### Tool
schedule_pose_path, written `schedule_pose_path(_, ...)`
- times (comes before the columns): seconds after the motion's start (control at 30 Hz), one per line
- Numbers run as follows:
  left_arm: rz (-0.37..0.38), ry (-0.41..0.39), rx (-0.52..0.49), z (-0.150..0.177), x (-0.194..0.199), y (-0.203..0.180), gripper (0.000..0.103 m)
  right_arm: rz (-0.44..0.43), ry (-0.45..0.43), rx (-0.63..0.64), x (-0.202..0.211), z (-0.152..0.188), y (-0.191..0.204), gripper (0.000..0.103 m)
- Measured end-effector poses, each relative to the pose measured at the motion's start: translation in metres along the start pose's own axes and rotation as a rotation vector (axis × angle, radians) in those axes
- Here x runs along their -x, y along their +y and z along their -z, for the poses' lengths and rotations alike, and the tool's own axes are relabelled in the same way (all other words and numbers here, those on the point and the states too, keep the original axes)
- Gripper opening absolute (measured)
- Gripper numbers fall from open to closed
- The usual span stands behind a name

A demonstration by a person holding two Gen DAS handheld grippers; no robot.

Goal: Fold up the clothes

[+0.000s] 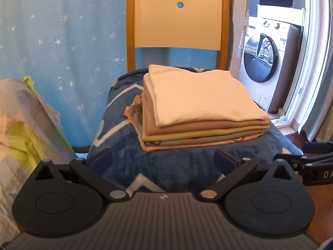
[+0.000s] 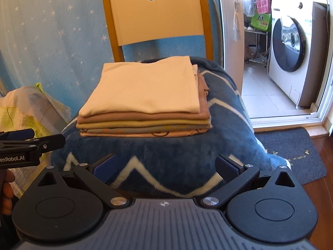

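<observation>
Cream-coloured top [image 1: 199, 95] sits folded on a neat stack of clothes [image 1: 204, 133], with a brownish piece, a yellowish one and some patterned ones under it. The whole stack rests on a blue blanket [image 1: 162, 166] with a white zigzag, draped over the seat of a wooden chair [image 1: 177, 20], closer to the back of the seat than the front edge. Both tools are hanging just in front of the stack, not touching any of it: left tool [image 1: 163, 158] has its jaws spread wide with nothing between them, right tool [image 2: 165, 164] same deal, released and empty. Off to the left there's a crumpled yellow-green checked cloth [image 1: 22, 114]. Behind is a blue curtain [image 1: 62, 41] with little stars, and a washing machine [image 2: 291, 48] shows through the doorway on the right, plus a dark mat [image 2: 291, 152] on the floor.
</observation>
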State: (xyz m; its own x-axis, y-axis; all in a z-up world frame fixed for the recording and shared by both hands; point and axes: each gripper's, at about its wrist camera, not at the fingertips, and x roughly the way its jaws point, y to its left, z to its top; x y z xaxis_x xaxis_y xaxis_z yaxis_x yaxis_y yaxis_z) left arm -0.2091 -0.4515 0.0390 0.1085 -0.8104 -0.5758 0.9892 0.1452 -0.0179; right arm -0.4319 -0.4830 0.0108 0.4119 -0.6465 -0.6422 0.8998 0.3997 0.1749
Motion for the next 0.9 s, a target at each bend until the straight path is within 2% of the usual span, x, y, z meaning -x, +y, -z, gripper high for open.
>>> schedule_pose_path(0.23,-0.034,0.011,0.014,0.003,0.017,-0.005,0.102,-0.012,0.019,0.025,0.018,-0.001,0.014,0.103)
schedule_pose_path(0.63,-0.016,-0.030,0.038,-0.008,0.051,-0.019,0.102,0.021,-0.043,0.022,0.064,0.003,0.012,0.103)
schedule_pose_path(0.9,-0.011,-0.042,0.034,-0.011,0.059,-0.026,0.102,0.029,-0.060,0.011,0.072,0.001,0.011,0.103)
